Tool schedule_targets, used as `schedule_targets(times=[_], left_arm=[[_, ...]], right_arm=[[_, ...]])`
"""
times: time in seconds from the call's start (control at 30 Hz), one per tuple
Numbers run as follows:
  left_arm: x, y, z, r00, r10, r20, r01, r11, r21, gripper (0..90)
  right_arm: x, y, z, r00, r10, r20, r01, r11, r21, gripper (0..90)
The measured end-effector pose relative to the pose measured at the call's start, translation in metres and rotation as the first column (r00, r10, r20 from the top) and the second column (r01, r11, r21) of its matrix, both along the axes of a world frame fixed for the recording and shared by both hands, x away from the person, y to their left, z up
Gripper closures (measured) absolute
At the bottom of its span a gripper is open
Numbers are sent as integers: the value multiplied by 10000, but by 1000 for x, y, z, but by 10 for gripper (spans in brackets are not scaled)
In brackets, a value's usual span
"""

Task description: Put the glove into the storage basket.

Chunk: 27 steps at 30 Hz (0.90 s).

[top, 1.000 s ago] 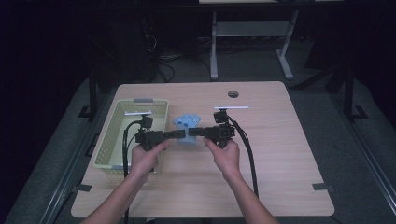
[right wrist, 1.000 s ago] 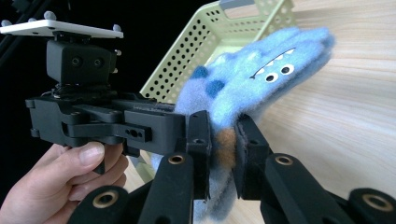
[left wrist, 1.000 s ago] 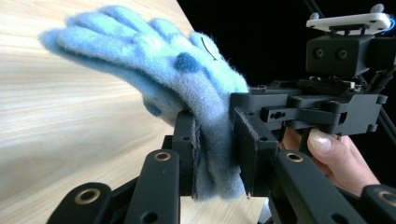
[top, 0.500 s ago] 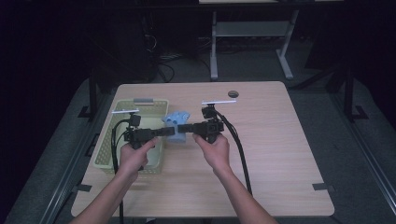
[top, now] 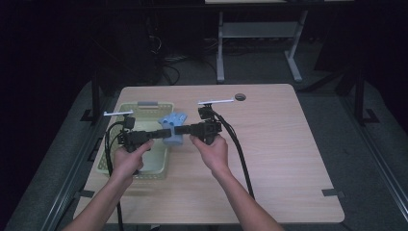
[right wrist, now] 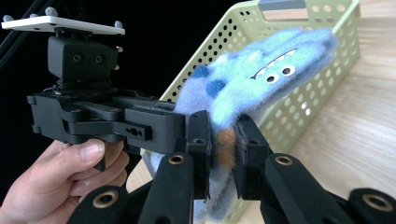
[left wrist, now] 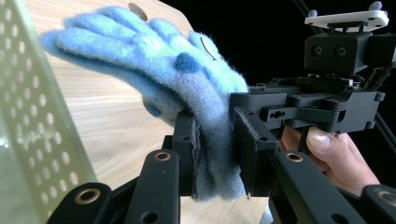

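Both tongs — left tongs (top: pixel 165 133), right tongs (top: pixel 179 129) — are being kept pinched on the blue glove (top: pixel 172 121); it should be carried level over the green basket (top: pixel 111 164) — grips unslackened.

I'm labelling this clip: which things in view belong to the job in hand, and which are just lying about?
In the job:
- blue glove, pinched at its cuff by both claws
- left claw
- right claw
- green basket, beside the glove

Lying about:
- table
- grommet hole in the tabletop
- white stand behind the table
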State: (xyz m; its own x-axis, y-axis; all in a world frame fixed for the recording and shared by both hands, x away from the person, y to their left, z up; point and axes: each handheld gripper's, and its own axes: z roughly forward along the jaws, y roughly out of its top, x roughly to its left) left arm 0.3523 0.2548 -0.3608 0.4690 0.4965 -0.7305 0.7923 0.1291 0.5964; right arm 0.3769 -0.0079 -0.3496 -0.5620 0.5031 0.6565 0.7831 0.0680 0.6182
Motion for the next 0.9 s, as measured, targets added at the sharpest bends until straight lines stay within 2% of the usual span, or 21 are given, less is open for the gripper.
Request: schedule_targets(times=[0.4,0.67,0.9], left_arm=[[-1,22,2,9997,246,92,-247,9996,103,705],[-3,36,2,9992,394,62,-395,9991,161,705],[-3,49,1,9988,481,-9,-480,9986,239,706]], right_arm=[[7,24,2,9995,304,98,-304,9995,-18,784],[9,39,2,9988,488,29,-488,9988,-81,784],[12,51,-1,9980,623,-104,-623,9980,80,784]])
